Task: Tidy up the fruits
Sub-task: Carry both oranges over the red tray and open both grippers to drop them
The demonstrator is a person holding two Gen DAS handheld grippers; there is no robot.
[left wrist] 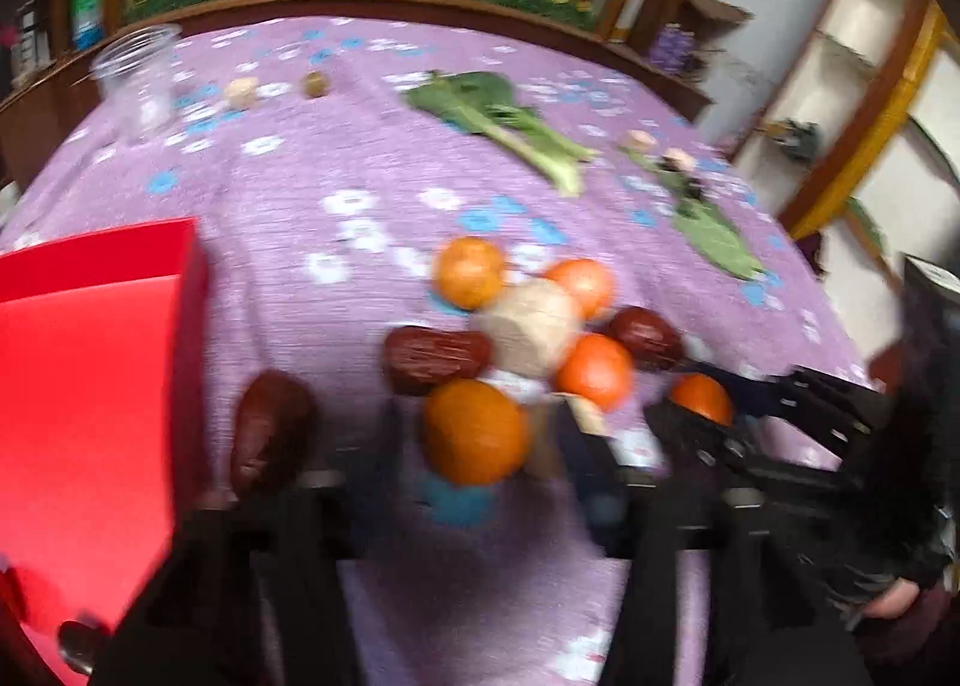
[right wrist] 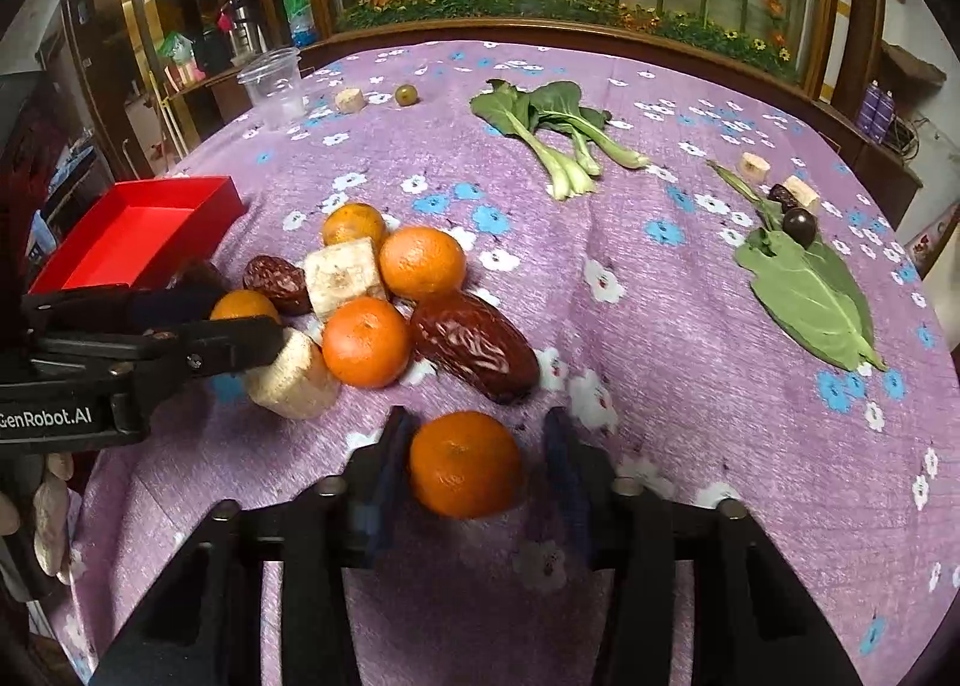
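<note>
Since the fruit lies heaped beside the box (right wrist: 138, 230), both grippers work the near edge of the heap, judged the shortest carry; the box looks empty, so sorting has barely begun.

The right gripper (right wrist: 474, 470) straddles the near orange (right wrist: 465, 464) on the cloth (right wrist: 660, 416); one pad meets the peel while cloth shows past the other, so it reads as not yet clenched. The left gripper (left wrist: 483, 446) has the left orange (right wrist: 243, 305) between its fingers, one finger lying across a banana piece (right wrist: 294, 380); with the blur, I cannot tell whether it grips.

Counted:
- five oranges, both of these and three in the heap (right wrist: 366, 341);
- three large dates, one (right wrist: 474, 353) touching the heap, one (right wrist: 276, 281) behind it, one (left wrist: 273, 428) by the box;
- five banana pieces, two in the heap, three scattered;
- one green fruit (right wrist: 407, 93) and one dark round fruit (right wrist: 801, 227) lying apart, with a small dark thing just beside the latter, perhaps a fourth date;
- one bunch of greens (right wrist: 558, 134), one leaf (right wrist: 810, 296), one cup (right wrist: 273, 86), all well apart from the heap, probably so that fruit must be told from the rest.
</note>
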